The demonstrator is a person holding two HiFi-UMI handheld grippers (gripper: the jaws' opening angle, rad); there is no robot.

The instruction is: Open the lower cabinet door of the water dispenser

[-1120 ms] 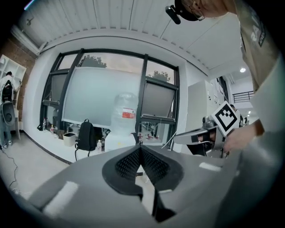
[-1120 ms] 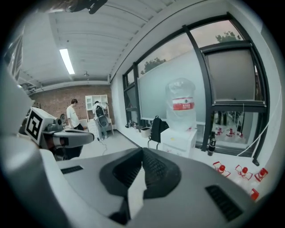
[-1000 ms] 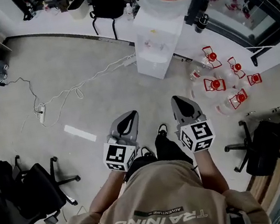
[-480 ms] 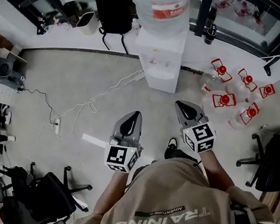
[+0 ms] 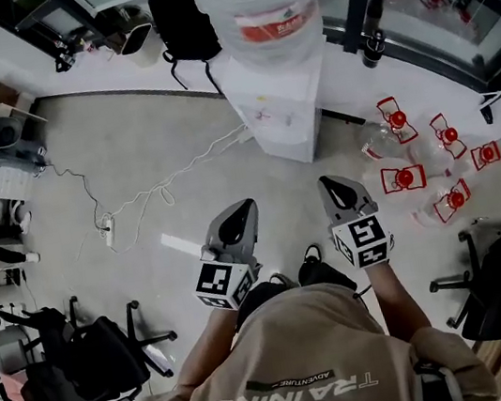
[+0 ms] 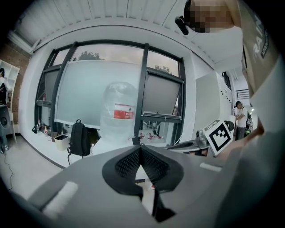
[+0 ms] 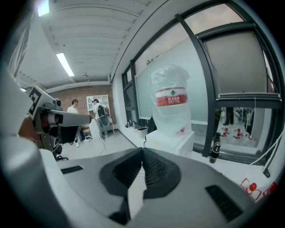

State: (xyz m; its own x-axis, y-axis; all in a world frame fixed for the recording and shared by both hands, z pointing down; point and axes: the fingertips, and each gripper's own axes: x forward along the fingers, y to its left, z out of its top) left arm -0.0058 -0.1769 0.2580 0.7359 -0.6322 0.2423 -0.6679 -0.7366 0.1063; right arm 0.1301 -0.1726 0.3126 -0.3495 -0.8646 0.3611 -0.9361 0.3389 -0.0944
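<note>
Left hand-held gripper and right hand-held gripper (both closed) face water dispenser.

My head view is dim and flat, greyish, with only soft shadows on the floor; the white water dispenser stays bright but not blown out. Both gripper views bow straight lines and darken to black at the corners. Daylight glows through the frosted window, a ceiling strip light glares, and the nearest foreground is soft.
</note>
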